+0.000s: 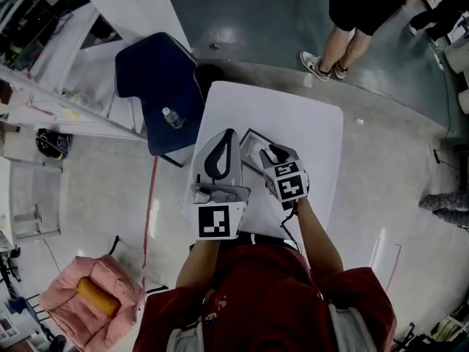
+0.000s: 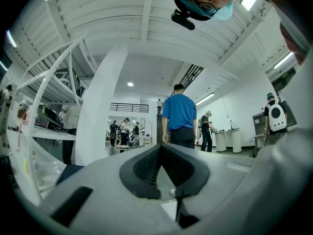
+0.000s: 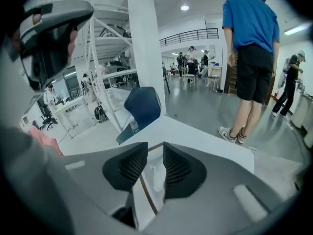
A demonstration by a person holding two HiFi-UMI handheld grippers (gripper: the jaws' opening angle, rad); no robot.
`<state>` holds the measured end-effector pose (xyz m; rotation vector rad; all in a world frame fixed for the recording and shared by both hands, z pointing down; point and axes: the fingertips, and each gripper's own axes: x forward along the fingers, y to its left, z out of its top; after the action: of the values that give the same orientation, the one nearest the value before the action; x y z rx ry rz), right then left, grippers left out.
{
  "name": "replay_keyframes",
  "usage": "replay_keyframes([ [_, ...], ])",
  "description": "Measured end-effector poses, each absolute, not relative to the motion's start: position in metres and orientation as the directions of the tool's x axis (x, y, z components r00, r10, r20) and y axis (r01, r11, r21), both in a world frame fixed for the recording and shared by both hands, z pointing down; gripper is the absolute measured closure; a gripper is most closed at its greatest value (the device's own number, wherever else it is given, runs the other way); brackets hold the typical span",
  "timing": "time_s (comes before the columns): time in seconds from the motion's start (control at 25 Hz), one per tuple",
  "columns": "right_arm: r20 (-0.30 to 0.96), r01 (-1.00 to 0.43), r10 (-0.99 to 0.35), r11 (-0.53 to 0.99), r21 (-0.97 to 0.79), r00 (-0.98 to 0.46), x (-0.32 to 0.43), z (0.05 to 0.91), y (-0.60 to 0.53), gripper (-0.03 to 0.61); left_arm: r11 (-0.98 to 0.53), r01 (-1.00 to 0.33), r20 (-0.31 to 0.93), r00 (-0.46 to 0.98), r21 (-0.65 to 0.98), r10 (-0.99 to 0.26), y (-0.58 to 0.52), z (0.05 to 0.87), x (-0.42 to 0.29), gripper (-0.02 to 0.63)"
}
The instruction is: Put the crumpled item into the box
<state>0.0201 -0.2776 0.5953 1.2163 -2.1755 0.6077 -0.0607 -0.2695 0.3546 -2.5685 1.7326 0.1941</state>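
Worktop [image 1: 308, 130]: white and square, carrying the box.
Box [image 1: 251, 147]: open and pale inside, with a thin brown rim [image 3: 146, 195]. It sits on the worktop's near-left part, just ahead of the person.
Crumpled item [image 3: 155, 173]: white, seen through the gap of the right fingers. It appears to lie inside the box, beside the brown rim, and whether anything touches it cannot be told.
Right gripper [image 1: 275, 152]: over the box's near-right side, pointing down into it.
Right fingers [image 3: 129, 168]: a narrow gap between the ribbed pads, which run parallel. They are not pressed on anything that shows.
Left gripper [image 1: 231, 134]: just left of the box, tilted up so that it looks across the room.
Left fingers [image 2: 146, 168]: the tips meet. Only floor shows through the loop below them, and nothing is held.
Chair [image 1: 165, 94]: dark blue, left of the box and off the worktop's far-left corner.
Bottle [image 1: 172, 117]: small and clear, standing on the chair seat.
Bystander [image 3: 252, 43]: blue shirt and dark shorts, standing on the floor well beyond the box, past the worktop's far edge.
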Motion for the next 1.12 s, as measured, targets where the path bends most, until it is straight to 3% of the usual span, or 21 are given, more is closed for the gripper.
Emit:
replay_keyframes([
  [0.52,0.395,-0.888,-0.801,0.448,-0.102,-0.45,0.044,0.476,-0.259,0.476,-0.396,-0.918,-0.133,0.39,0.022,-0.911,-0.249,0.347,-0.04,0.611],
  [1.12,0.02,-0.938,-0.94,0.337,-0.076,-0.339,0.075,0.391,-0.23,0.477,-0.401,-0.916,-0.149,0.396,0.009,-0.906,-0.238,0.34,-0.022,0.611],
])
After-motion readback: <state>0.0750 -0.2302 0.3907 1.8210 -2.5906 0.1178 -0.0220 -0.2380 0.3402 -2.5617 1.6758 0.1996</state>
